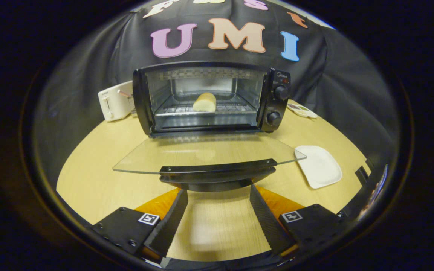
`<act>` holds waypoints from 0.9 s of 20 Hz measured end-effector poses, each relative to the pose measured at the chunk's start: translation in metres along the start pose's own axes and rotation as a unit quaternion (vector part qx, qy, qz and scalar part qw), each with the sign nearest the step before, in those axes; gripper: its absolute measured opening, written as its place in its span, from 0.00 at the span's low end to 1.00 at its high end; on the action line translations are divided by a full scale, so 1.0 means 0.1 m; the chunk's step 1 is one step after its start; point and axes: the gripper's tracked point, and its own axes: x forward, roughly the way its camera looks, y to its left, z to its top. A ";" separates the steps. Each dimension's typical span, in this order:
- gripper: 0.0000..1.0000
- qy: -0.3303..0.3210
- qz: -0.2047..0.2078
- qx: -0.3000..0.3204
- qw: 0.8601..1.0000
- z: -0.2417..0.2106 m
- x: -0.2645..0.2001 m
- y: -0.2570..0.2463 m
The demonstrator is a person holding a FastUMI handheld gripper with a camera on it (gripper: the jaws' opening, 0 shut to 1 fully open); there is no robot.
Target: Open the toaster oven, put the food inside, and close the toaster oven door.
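Note:
A black toaster oven (209, 98) stands at the far side of the wooden table, its glass door (202, 152) folded down flat toward me. A pale bread roll (205, 102) lies on the wire rack inside. The door's black handle (217, 170) sits just ahead of my fingers. My gripper (218, 194) is open, its two ridged black fingers (170, 222) spread wide below the handle with nothing between them but bare table.
A white square plate (319, 166), with nothing on it, lies on the table (89, 169) to the right of the door. A white pop-up toaster (114, 101) stands left of the oven. A small flat object (301, 110) lies right of the oven.

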 end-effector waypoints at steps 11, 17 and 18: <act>1.00 -0.096 -0.003 0.012 0.995 1.00 0.02 -0.11; 1.00 -0.141 0.006 0.013 0.990 1.43 0.12 -0.11; 1.00 -0.150 0.007 0.014 0.989 1.50 0.12 -0.12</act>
